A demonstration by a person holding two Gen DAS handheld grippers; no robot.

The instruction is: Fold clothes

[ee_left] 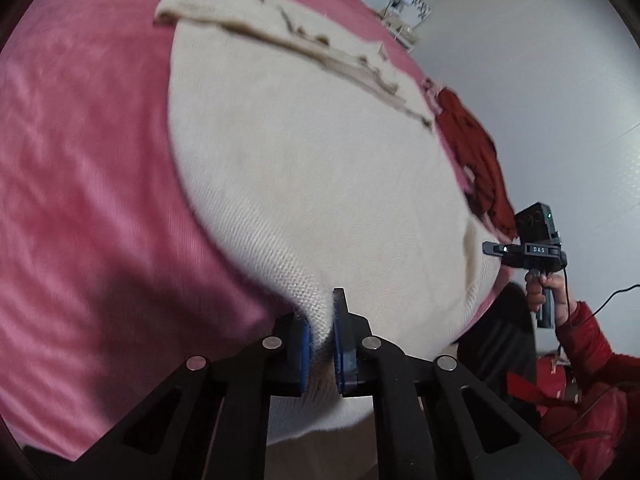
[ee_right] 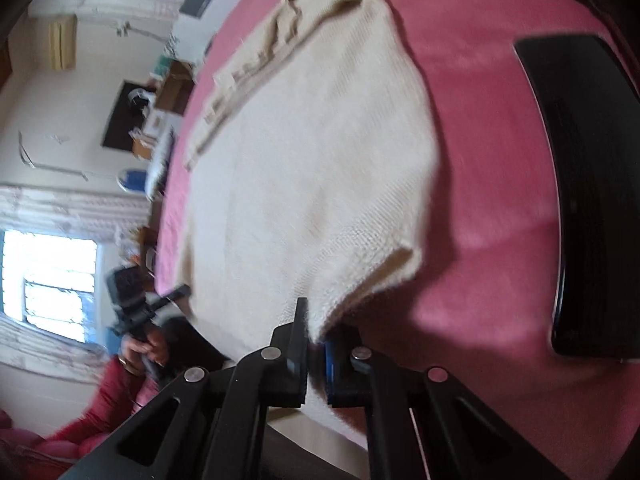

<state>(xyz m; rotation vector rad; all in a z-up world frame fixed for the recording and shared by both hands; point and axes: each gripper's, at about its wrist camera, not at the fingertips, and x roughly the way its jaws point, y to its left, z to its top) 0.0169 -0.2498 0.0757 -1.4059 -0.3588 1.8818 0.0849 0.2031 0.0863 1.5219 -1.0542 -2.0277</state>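
A cream knitted garment (ee_left: 304, 168) lies spread on a pink bed cover (ee_left: 80, 160), its tan trimmed end folded at the far side. My left gripper (ee_left: 322, 320) is shut on the garment's near edge, the knit pinched between the blue pads. In the right wrist view the same cream garment (ee_right: 312, 168) lies across the pink cover (ee_right: 488, 200), and my right gripper (ee_right: 316, 336) is shut on its near corner, which is lifted a little. The right gripper (ee_left: 490, 249) also shows at the garment's right edge in the left wrist view, held by a hand in a red sleeve.
A rust-red garment (ee_left: 476, 160) lies on the bed to the right of the cream one. A black flat object (ee_right: 584, 200) rests on the cover at the right. The left gripper's tool (ee_right: 136, 304) and a window (ee_right: 48, 280) show at the left.
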